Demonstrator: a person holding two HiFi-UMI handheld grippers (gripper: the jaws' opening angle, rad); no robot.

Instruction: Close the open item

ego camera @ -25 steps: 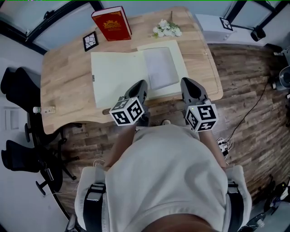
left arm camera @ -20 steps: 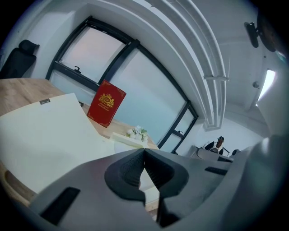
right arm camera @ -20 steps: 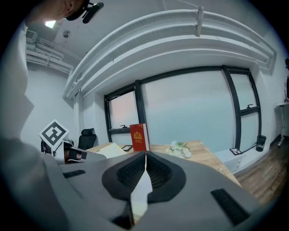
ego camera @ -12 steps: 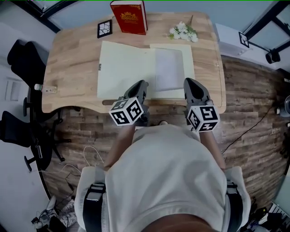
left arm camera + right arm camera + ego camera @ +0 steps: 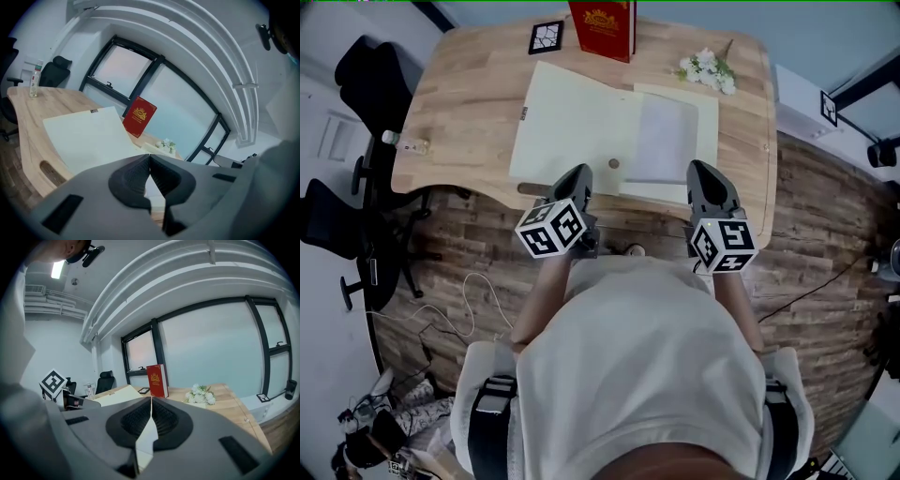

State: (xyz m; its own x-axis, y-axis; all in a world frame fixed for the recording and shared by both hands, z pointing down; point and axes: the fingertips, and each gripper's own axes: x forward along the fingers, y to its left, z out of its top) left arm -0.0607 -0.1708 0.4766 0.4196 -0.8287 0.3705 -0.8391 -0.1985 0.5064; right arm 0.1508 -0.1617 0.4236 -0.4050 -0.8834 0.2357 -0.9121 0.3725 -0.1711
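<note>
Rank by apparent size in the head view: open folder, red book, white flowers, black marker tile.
open folder
red book, cropped at the top edge
white flowers
black marker tile, close to the flowers

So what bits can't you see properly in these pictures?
- Red book: the head view's top edge cuts it off, and its gold print is too small in both gripper views.
- Open folder: parts of its near edge hide behind the left gripper and right gripper in the head view.
- Bottle: too small in the left gripper view to read its label.
</note>
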